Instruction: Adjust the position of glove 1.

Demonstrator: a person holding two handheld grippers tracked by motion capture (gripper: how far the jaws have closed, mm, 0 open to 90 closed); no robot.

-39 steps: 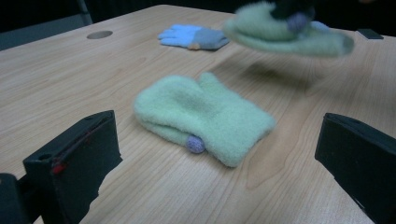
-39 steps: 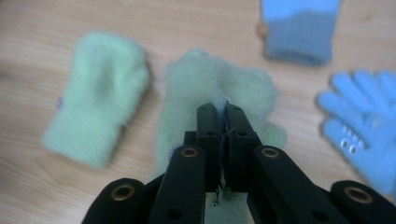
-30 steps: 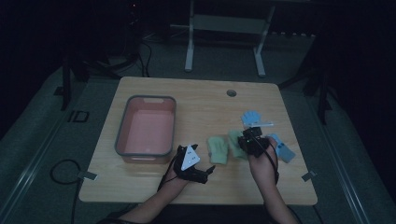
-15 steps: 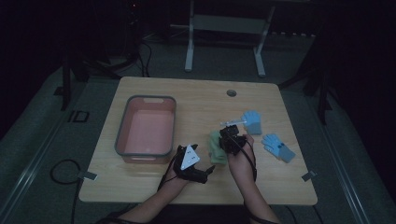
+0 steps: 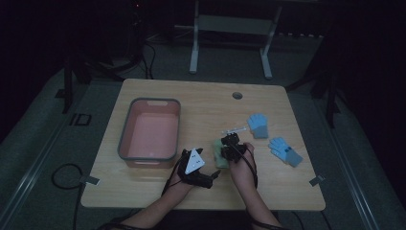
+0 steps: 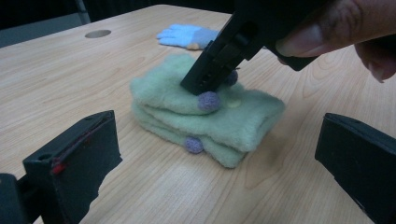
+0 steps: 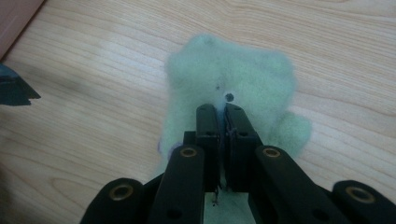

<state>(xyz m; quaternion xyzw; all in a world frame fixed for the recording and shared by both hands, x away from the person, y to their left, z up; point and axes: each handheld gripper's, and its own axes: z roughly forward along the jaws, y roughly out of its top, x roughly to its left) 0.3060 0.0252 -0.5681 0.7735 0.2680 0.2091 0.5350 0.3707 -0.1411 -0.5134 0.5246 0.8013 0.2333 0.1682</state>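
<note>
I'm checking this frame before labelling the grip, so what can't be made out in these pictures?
- Whether the right gripper pinches any fabric of the green gloves: its closed jaws cover the contact in the right gripper view.
- The green gloves' near end: hidden under the gripper body in the right gripper view.
- Details of the blue gloves: small and dim in the high view.
- The left gripper's jaw tips: cut off by the frame edges in the left gripper view.
</note>
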